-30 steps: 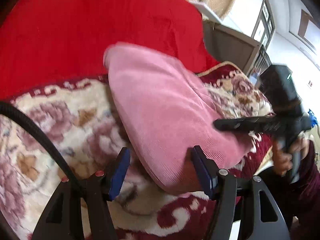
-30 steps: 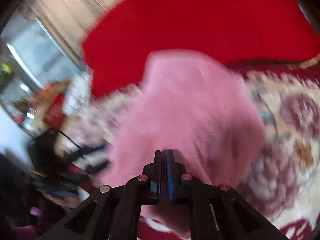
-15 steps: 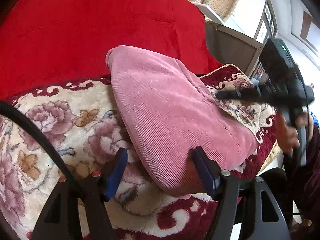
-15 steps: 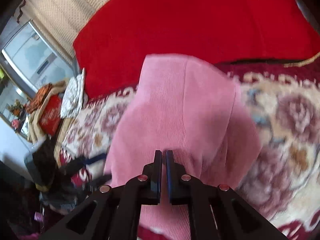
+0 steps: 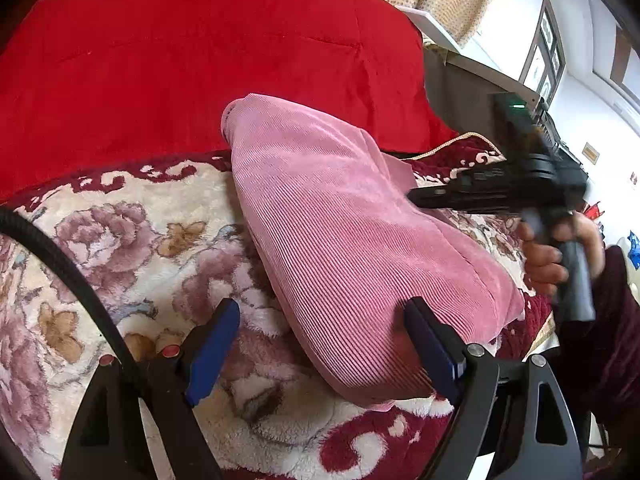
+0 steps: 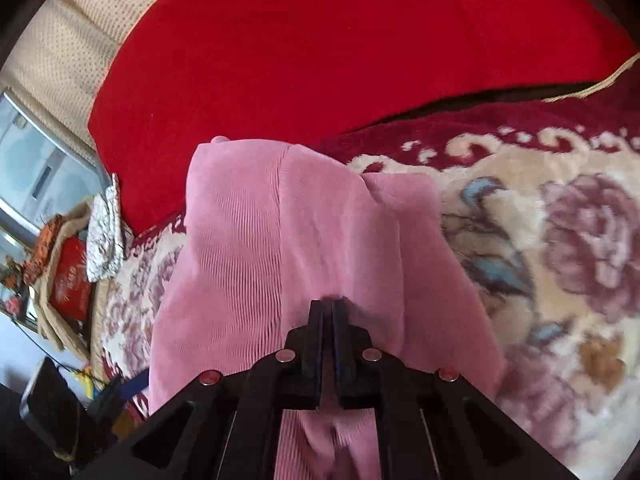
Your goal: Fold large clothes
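A pink ribbed garment [image 5: 340, 232] lies folded into a long bundle on a floral blanket [image 5: 120, 248]. It also shows in the right wrist view [image 6: 256, 256]. My left gripper [image 5: 320, 344] is open, its blue-padded fingers either side of the bundle's near end, the right one touching the cloth. My right gripper [image 6: 328, 308] is shut, with its tips pressed on top of the garment and nothing held between them. It also shows from the side in the left wrist view [image 5: 416, 200], over the bundle's right edge.
A red quilt [image 5: 200, 52] lies behind the garment. The blanket's dark red border and the bed edge [image 5: 536, 328] are at the right. A cluttered side stand with a red box [image 6: 72, 276] is at the left of the right wrist view.
My right gripper rose and swung back, then came down again onto the garment's right side. The bundle has settled flat. My left gripper has stayed open in place.
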